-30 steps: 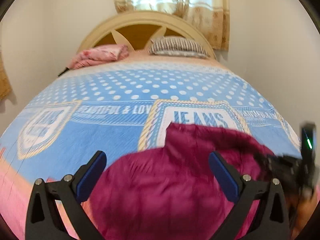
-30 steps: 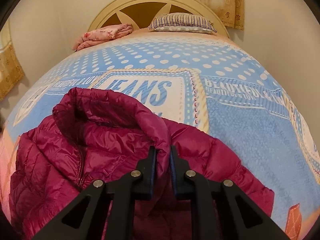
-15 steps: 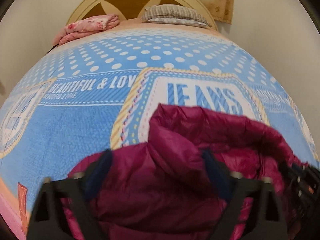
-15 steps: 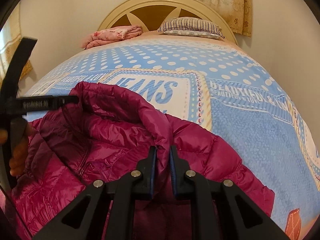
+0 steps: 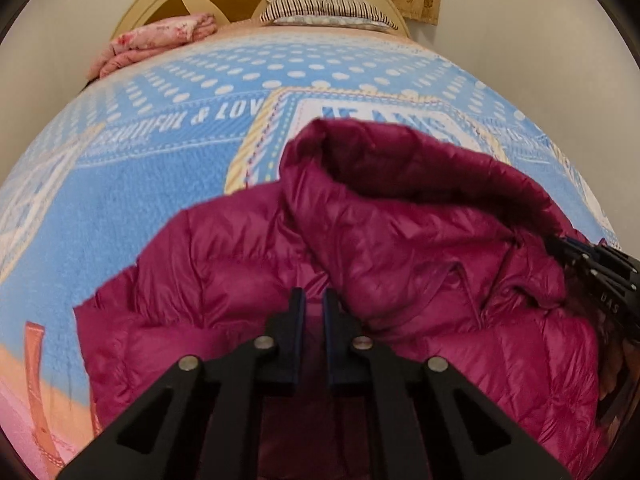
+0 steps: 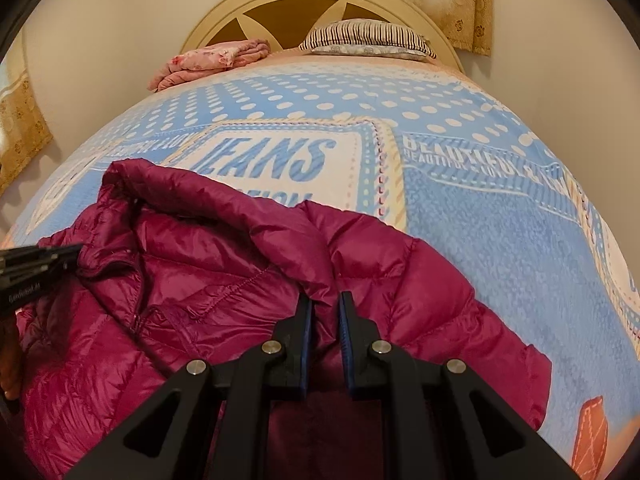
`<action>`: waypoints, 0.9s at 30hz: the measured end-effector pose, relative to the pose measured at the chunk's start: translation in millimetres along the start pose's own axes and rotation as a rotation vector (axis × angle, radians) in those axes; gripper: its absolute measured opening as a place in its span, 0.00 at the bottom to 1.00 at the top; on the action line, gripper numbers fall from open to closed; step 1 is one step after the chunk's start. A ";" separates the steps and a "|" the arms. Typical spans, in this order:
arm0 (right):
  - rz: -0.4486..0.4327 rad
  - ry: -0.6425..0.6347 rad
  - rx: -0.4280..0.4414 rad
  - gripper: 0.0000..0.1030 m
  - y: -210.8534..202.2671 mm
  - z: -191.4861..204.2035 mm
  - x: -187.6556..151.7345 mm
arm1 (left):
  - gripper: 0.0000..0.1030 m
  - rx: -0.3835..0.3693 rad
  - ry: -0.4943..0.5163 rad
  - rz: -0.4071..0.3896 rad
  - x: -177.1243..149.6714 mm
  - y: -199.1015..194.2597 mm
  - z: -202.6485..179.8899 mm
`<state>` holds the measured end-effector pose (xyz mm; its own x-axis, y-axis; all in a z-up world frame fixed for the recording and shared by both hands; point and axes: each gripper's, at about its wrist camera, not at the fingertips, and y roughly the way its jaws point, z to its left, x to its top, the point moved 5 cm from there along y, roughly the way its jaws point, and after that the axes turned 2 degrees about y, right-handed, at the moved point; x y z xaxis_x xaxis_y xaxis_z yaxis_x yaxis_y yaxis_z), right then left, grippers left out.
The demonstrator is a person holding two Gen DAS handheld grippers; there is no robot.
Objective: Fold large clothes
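Fingers of both grippers were pinched on the maroon puffer jacket's (image 6: 224, 304) shoulders.
Left gripper (image 5: 314, 304) and right gripper (image 6: 325, 304) held it, spread unfolded on the bed (image 6: 500, 240); no fold made yet.

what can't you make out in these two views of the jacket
- Jacket hem and lower body: left wrist view, hidden behind the left hand-held gripper and cut off by the bottom edge.
- Sleeve ends: right wrist view, not visible; the right hand-held gripper blocks the lower jacket.
- Blanket print: partly covered by the jacket; blurred in the left wrist view.
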<state>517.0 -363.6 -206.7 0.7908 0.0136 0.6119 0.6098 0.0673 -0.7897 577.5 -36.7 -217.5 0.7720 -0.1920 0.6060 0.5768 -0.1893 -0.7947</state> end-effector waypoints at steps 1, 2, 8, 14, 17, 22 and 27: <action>0.001 -0.004 -0.004 0.12 0.7 0.8 -0.8 | 0.09 -0.015 -0.008 -0.025 2.0 -5.4 0.8; 0.002 -0.007 -0.009 0.12 1.6 1.3 -1.4 | 0.10 -0.014 -0.017 -0.051 5.2 -12.3 1.9; -0.001 0.004 -0.006 0.12 5.2 0.0 -2.3 | 1.00 -0.020 -0.106 -0.186 35.9 -46.2 7.9; -0.015 0.022 0.018 0.12 1.9 -2.3 -2.9 | 0.68 0.007 -0.026 -0.100 53.1 -0.8 -8.9; -0.013 0.034 0.027 0.12 2.4 -4.1 -3.1 | 0.11 0.035 0.028 -0.045 44.6 17.2 -22.0; -0.002 0.058 0.055 0.12 4.2 -7.9 -3.4 | 0.10 0.093 0.040 -0.103 25.4 -6.8 -19.4; 0.007 0.067 0.081 0.12 -1.6 -11.1 -5.7 | 0.10 0.061 0.031 -0.063 5.0 2.2 -8.1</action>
<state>512.1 -374.8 -209.5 0.7983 -0.0524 0.5999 0.6003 0.1480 -0.7859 580.5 -45.9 -215.9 0.7255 -0.2111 0.6551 0.6400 -0.1433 -0.7549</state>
